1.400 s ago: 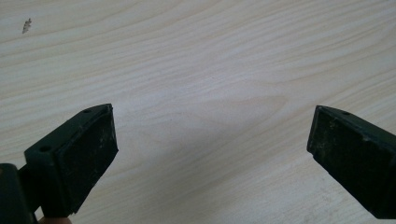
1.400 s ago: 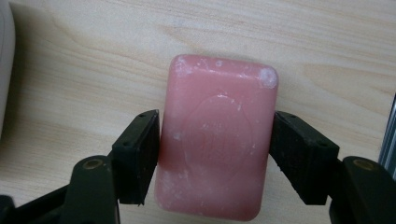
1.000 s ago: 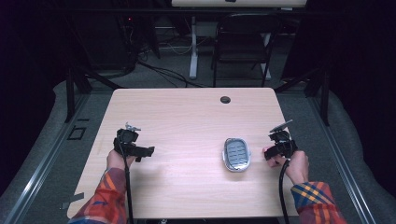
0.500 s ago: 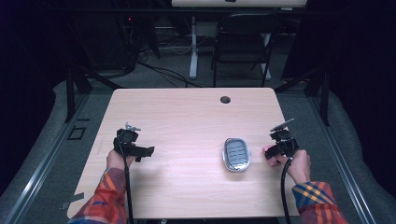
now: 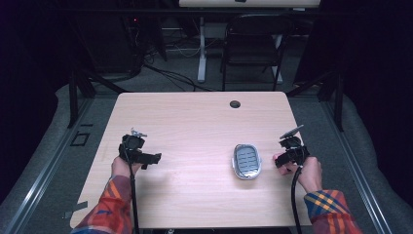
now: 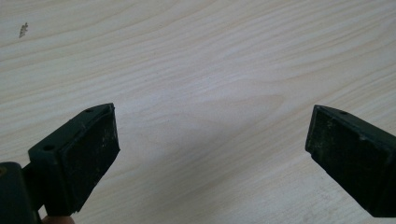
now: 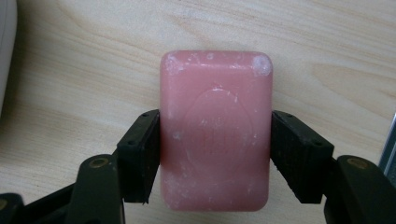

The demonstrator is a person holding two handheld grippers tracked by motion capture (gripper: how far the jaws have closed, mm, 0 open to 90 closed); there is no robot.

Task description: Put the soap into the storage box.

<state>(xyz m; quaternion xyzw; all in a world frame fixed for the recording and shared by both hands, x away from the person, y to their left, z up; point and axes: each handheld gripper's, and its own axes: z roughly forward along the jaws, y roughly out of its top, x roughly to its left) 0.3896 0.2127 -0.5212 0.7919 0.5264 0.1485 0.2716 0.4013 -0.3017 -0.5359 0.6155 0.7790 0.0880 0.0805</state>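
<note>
Right gripper (image 7: 215,154) is pinching the pink soap (image 7: 215,130) just right of the soap dish (image 5: 246,161); placing it there looks pending. Left gripper (image 6: 210,154) is idling spread, far left of dish.

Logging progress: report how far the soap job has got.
Done: the right gripper has its jaws closed on the pink soap. In hand: soap held beside the dish. Left: likely placing it in the dish, which looks empty. The left gripper is open over bare table.
</note>
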